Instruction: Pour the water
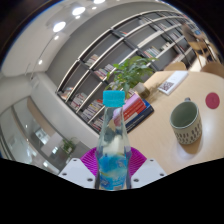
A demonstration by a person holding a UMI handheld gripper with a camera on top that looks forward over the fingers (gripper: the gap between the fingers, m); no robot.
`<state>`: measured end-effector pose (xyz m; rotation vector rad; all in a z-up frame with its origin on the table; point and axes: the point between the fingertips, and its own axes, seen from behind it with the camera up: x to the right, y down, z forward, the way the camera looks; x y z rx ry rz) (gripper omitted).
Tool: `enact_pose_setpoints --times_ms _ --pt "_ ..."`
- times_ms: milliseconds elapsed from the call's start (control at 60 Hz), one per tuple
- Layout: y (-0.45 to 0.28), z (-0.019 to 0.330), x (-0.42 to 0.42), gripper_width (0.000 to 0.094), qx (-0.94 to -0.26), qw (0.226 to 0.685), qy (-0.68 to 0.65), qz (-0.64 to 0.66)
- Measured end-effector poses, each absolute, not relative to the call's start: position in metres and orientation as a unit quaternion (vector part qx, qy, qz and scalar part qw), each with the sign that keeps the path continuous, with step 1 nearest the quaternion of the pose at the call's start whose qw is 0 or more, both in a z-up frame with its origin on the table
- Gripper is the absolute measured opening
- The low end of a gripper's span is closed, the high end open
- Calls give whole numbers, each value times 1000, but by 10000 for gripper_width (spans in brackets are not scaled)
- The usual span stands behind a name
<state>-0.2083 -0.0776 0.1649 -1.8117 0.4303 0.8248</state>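
A tall open shelving unit (115, 60) stacked with books and boxes lines the back wall of a brightly lit room, round ceiling lights glaring above it. In front of it runs a pale wooden table (160, 140). A clear plastic water bottle (113, 140) with a turquoise cap and a blue-tinted lower half stands upright between the two fingers of the gripper (112, 172), whose magenta pads (88, 160) press against its sides, clasping it near the base. The bottle blocks much of the table's middle. Beyond it and to one side stands a ribbed, grey-green ceramic mug (186, 121), round-mouthed and apart from the bottle. Past the mug a small flat red disc (212, 99) lies on the tabletop. Behind the bottle rises a leafy green plant (130, 72), and near it rests a stack of books (167, 84) by a wooden chair (176, 67).
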Motion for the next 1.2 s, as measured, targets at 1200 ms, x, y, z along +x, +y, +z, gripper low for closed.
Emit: enact_pose_setpoints --times_ms 1200 --pt "-9 267 -37 381 -662 527 333 415"
